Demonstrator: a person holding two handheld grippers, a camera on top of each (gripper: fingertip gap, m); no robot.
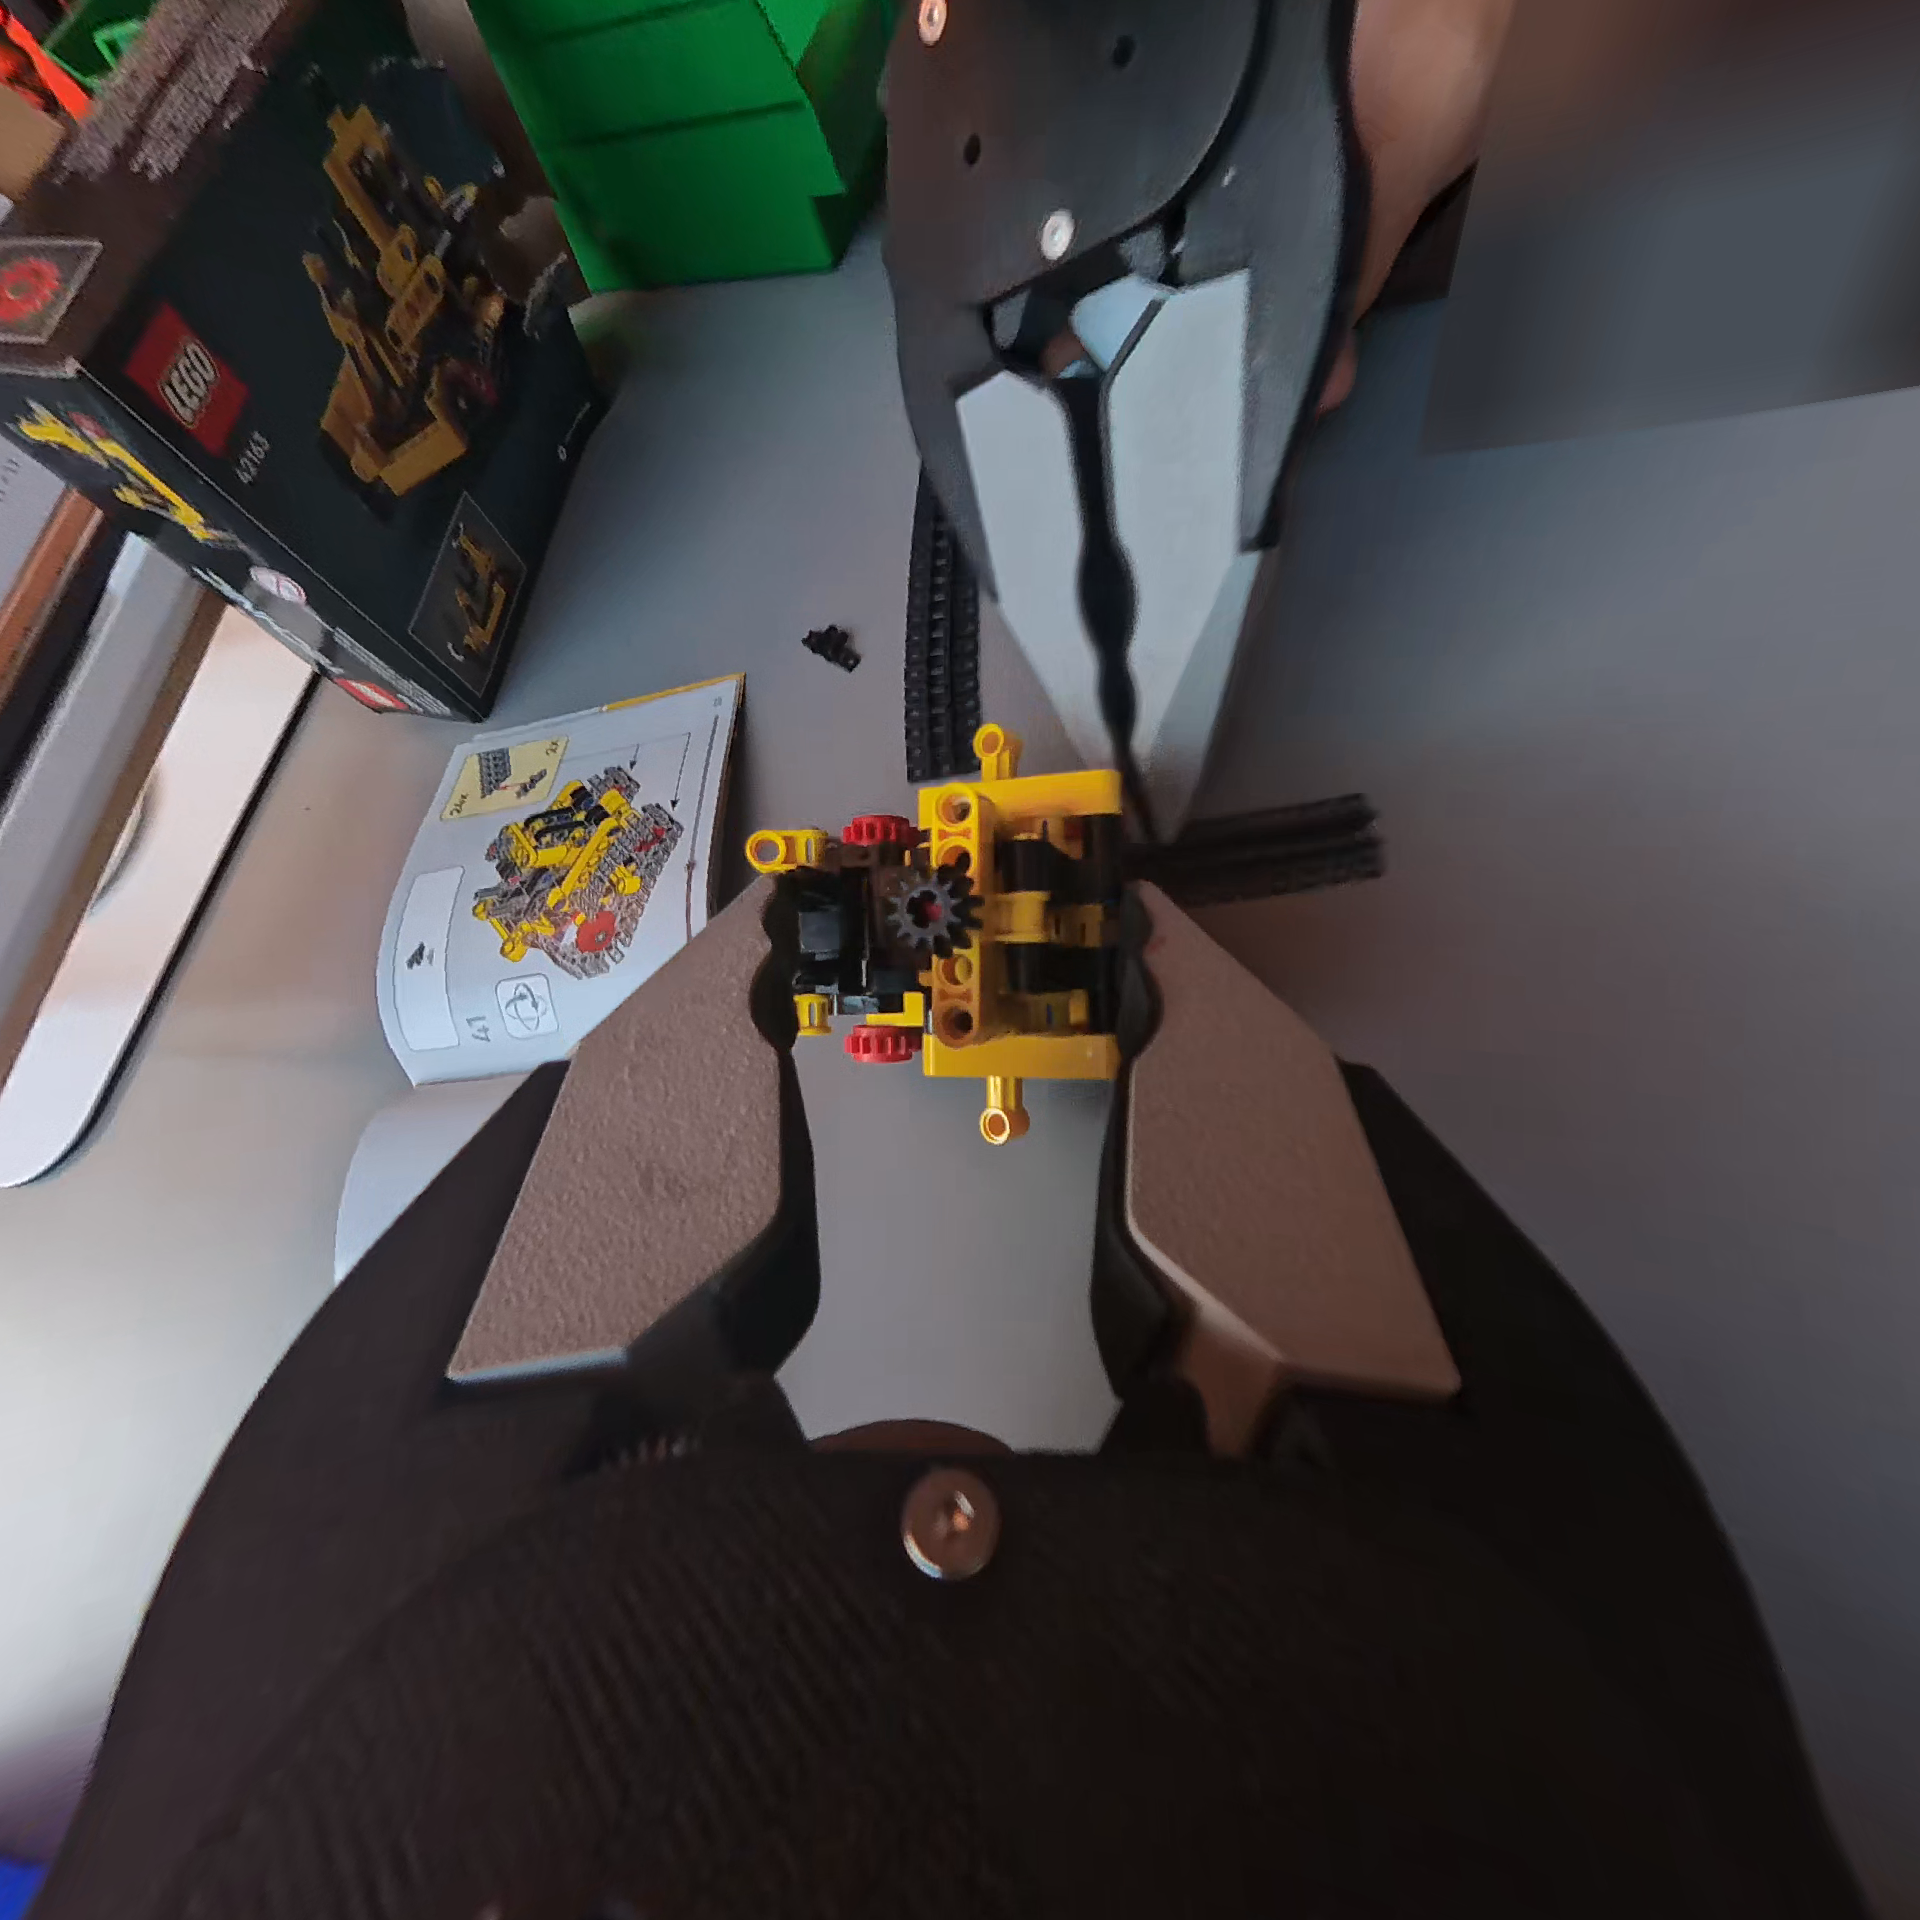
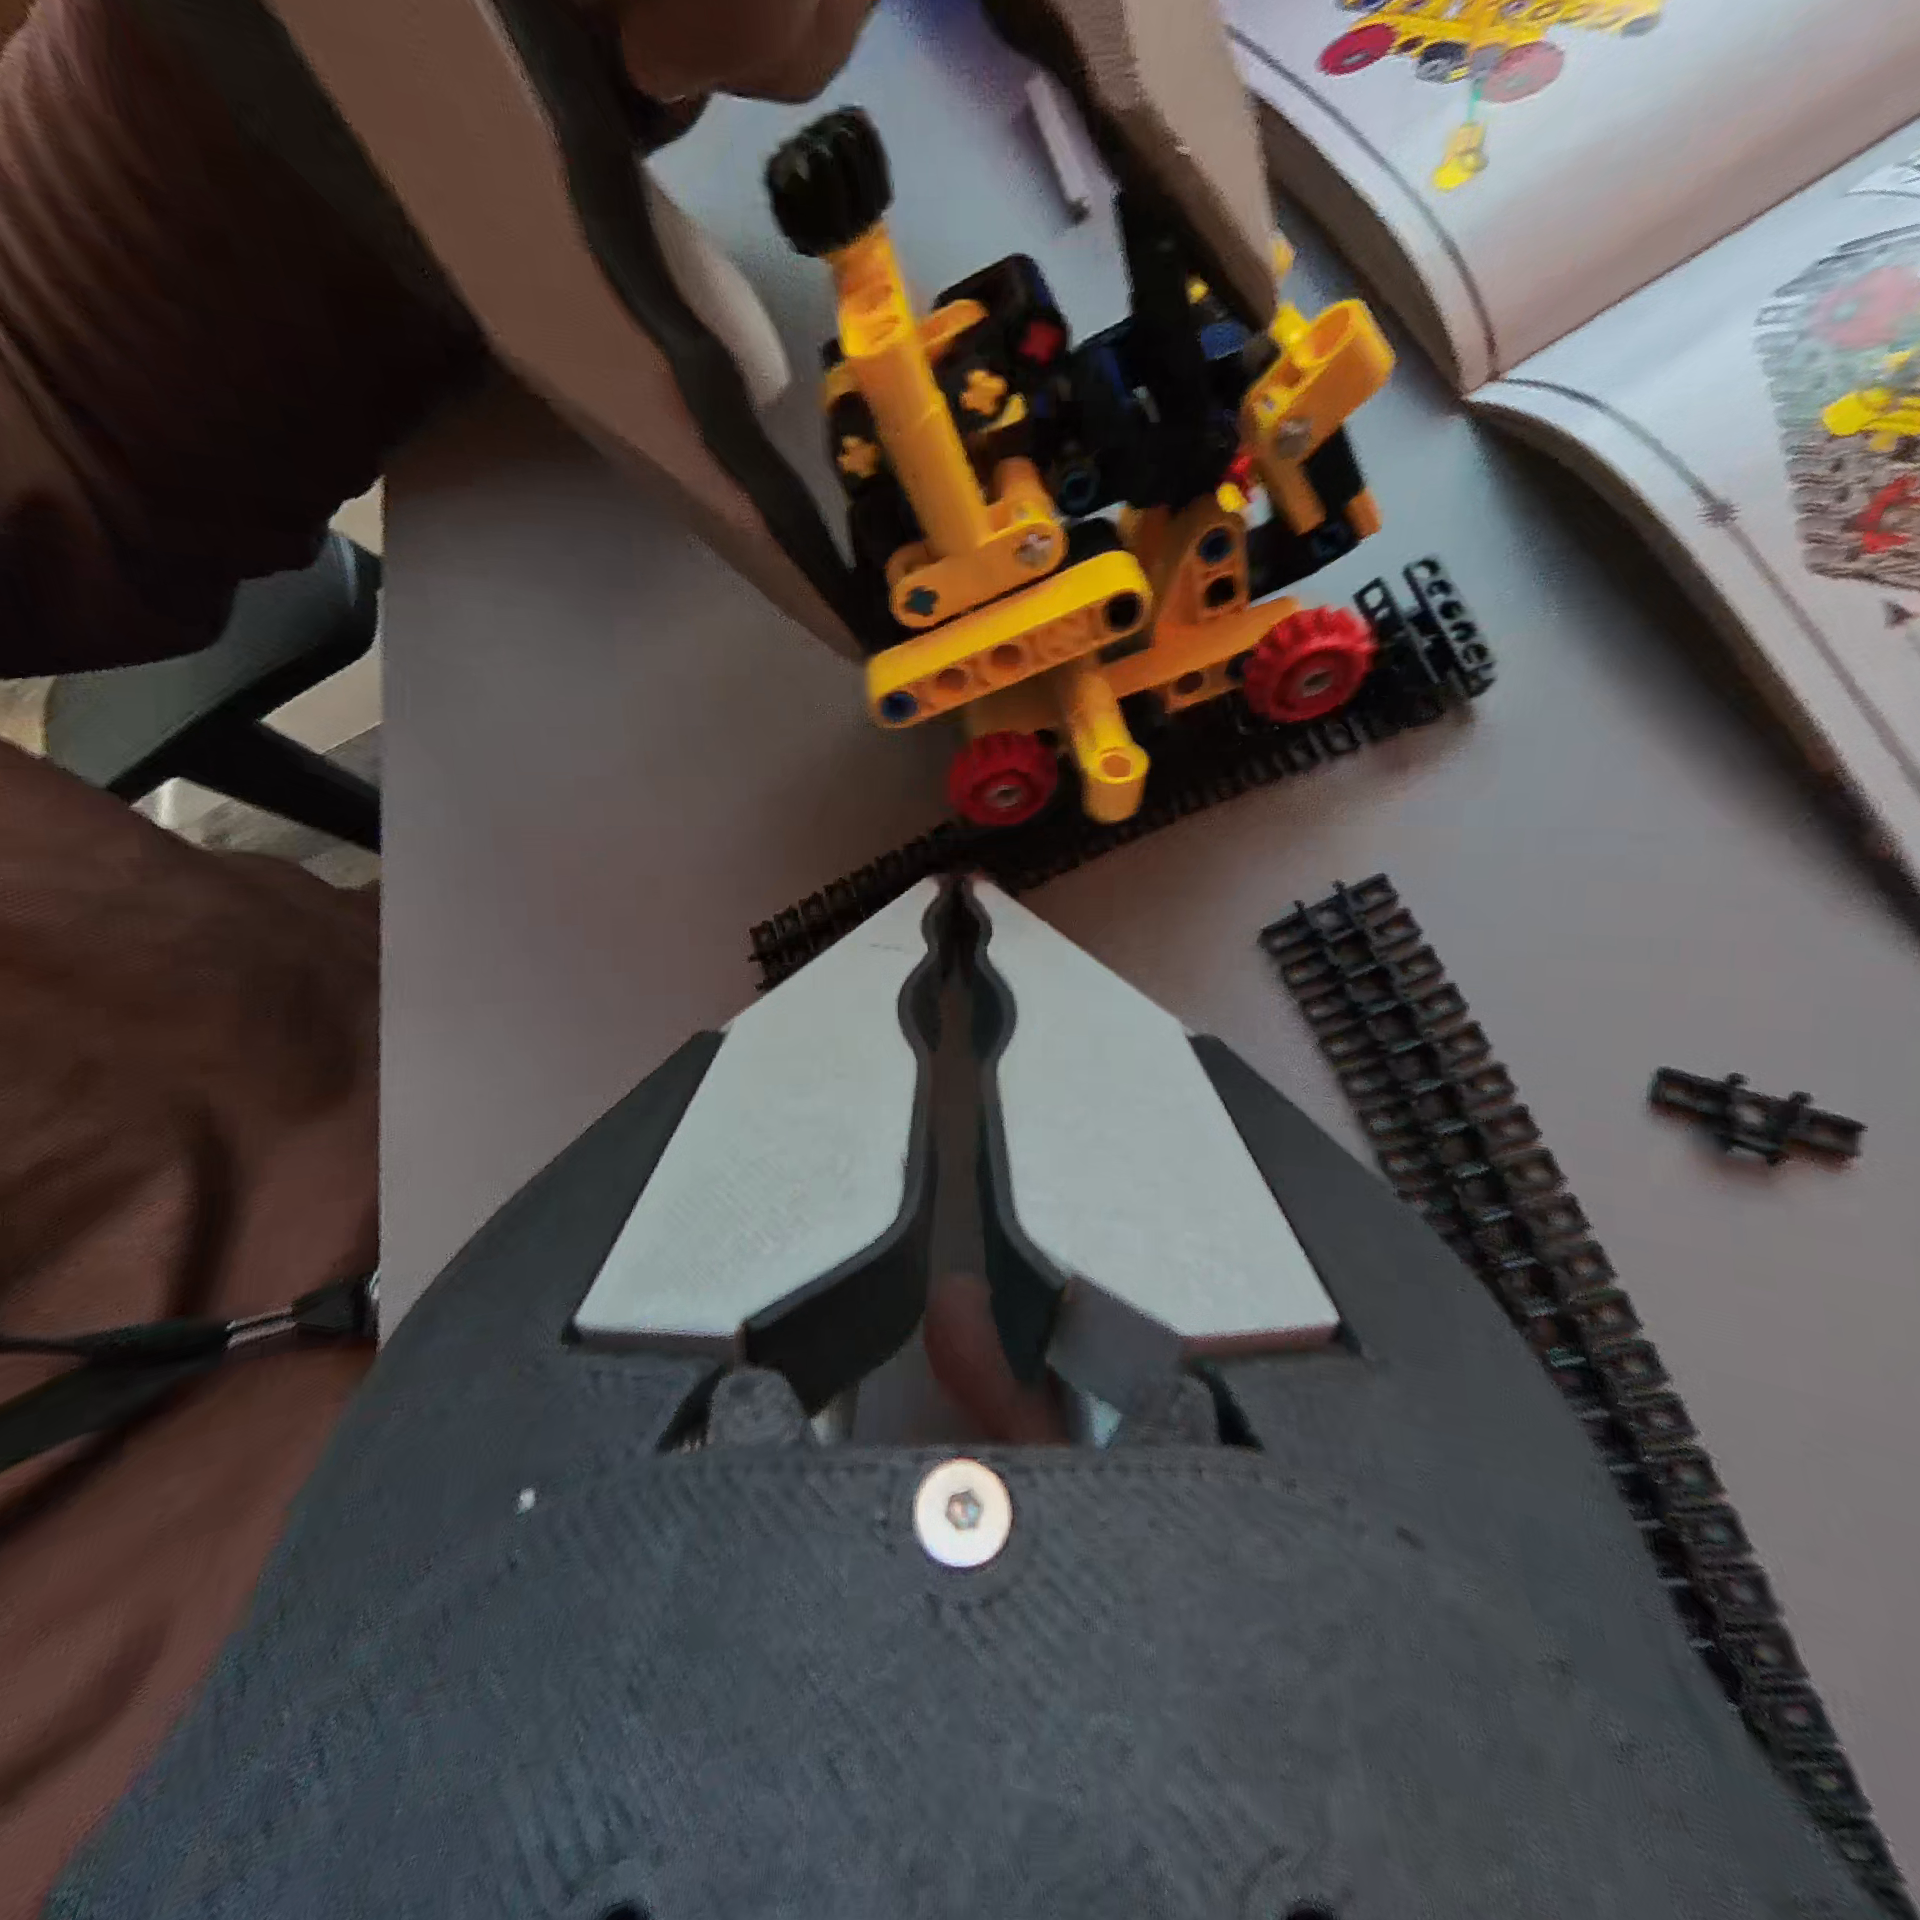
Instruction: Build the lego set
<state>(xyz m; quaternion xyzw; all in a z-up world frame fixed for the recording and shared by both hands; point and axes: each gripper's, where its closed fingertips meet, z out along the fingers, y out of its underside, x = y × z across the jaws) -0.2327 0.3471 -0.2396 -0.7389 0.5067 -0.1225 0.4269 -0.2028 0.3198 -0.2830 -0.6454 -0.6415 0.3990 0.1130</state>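
Left wrist view: your left gripper (image 1: 951, 935) grips the yellow model (image 1: 966, 925) between its fingers, above the grey table (image 1: 1558, 1039), beside the instruction booklet (image 1: 561, 883).

Right wrist view: your right gripper (image 2: 956, 894) is clenched, tips at the black track strip (image 2: 1091, 821) under the model (image 2: 1060, 540). A second track strip (image 2: 1507, 1247) lies apart.

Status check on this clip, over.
Left gripper clamped on the yellow model. Right gripper pinching the black track beneath it. Spare track lies apart; nothing blocking.
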